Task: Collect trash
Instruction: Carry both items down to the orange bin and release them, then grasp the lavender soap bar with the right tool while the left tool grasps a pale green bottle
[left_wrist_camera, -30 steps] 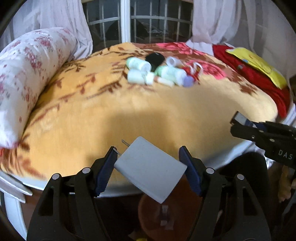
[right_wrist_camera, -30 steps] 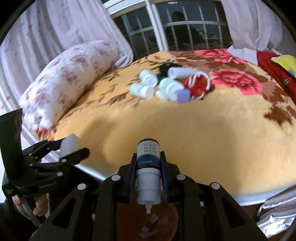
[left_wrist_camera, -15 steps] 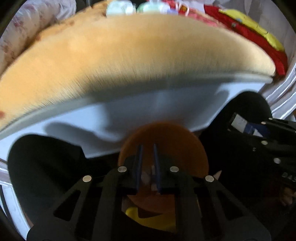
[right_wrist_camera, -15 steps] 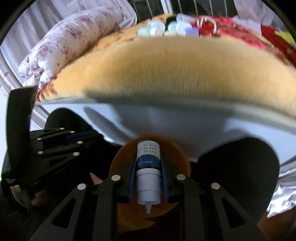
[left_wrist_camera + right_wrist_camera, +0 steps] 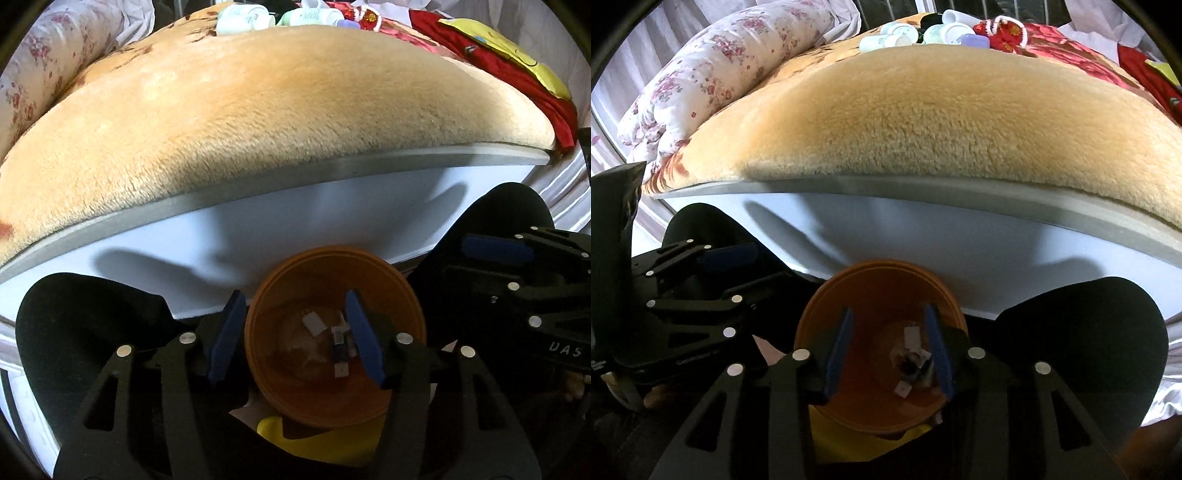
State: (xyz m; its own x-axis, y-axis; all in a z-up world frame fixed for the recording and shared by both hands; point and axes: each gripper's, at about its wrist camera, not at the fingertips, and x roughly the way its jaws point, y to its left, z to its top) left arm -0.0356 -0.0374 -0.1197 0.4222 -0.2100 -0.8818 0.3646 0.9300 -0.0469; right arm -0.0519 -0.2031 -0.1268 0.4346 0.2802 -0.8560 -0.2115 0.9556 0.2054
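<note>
Bed (image 5: 280,122) edge above an orange bin (image 5: 332,398).
Scraps lie in the bin; left claw (image 5: 293,334) and right claw (image 5: 888,350) hang released over its rim.

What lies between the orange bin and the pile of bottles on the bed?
In both wrist views: white bed side, grey edge, then bare tan blanket between orange bin and bottles.

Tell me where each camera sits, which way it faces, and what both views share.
Left wrist: on the left hand-held gripper, looking down into the orange bin below the bed edge; right hand-held gripper at right.
Right wrist: on the right hand-held gripper, over the same bin; left hand-held gripper at left.
Shared: bin, blanket, bottles.
</note>
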